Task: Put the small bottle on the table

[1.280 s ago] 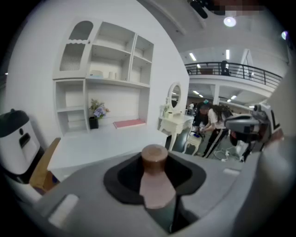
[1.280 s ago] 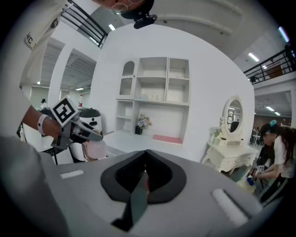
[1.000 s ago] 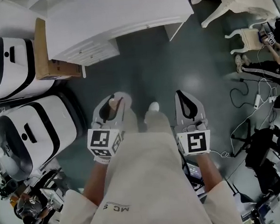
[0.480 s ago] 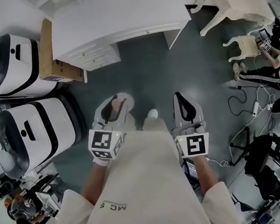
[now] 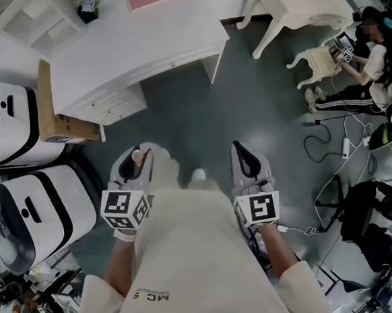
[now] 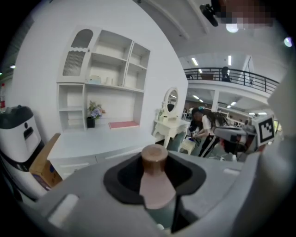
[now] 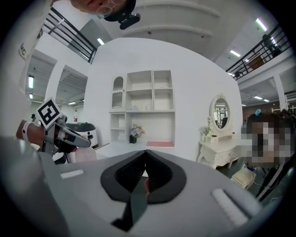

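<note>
The small bottle point(image 5: 136, 156), pale pink with a brown cap, stands upright between the jaws of my left gripper point(image 5: 140, 154), which is shut on it. The left gripper view shows the cap point(image 6: 154, 156) sticking up from the dark pads and the bottle's body pinched below. My right gripper point(image 5: 240, 147) is held level beside it, shut with nothing in it; its pads point(image 7: 138, 172) meet. Both are held over the grey floor, short of the white table point(image 5: 140, 53), which lies ahead and slightly left. From the right gripper view the left gripper point(image 7: 54, 131) shows at the left.
Two white and black machines point(image 5: 38, 198) and a cardboard box point(image 5: 62, 126) stand left of the table. A flower pot point(image 6: 93, 112) and pink mat point(image 6: 124, 124) sit at the table's back. A white vanity point(image 5: 290, 2), stool point(image 5: 321, 59), seated person point(image 5: 375, 45) and floor cables point(image 5: 345, 149) lie at the right.
The table and the left-hand machines have slid left and down in the head view, and more of the room ahead shows. Both grippers keep their pose; the bottle stays gripped.
</note>
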`<state>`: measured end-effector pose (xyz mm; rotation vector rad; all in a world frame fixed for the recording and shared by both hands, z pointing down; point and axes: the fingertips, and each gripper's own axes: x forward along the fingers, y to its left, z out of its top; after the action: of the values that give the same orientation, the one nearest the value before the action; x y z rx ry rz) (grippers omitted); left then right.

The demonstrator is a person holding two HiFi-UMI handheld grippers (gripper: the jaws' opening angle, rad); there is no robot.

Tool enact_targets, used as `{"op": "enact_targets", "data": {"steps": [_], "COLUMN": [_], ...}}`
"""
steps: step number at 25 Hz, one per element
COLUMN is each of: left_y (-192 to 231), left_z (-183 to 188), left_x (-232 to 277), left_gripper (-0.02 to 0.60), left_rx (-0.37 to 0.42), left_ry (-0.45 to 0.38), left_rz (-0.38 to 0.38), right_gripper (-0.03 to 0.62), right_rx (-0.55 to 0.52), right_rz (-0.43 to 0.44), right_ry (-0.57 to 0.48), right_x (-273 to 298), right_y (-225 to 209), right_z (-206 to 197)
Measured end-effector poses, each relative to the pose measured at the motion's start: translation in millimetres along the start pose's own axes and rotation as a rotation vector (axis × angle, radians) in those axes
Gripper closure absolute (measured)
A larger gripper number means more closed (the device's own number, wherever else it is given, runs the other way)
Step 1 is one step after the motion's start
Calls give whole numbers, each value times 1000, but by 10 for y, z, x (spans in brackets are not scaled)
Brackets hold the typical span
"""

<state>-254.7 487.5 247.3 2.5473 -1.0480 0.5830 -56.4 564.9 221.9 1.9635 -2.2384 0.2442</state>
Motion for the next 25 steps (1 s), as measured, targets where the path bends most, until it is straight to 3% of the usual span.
{"op": "enact_targets", "data": {"steps": [8,14,20,25], "left_y": [101,731,1529,2002], "left_z": [428,769,1341,1792], "left_x": [805,1809,2908,3616], "left_gripper": [449,449,449,449], "left_rx": [-43,-49,-33,-10], "left_ry": [-12,26,64,74], "left_rz": [-55,-48,-67,-101], "right_gripper": [595,595,595,595], "right_rx": [-13,-39,-12,-49], "right_rz": [37,79,51,54], "right_ry": [0,37,54,101], "right_x": [875,2091,3543,4426], "right_y": [-376,-661,-1121,-1407], "right_z": [168,256,543,683]}}
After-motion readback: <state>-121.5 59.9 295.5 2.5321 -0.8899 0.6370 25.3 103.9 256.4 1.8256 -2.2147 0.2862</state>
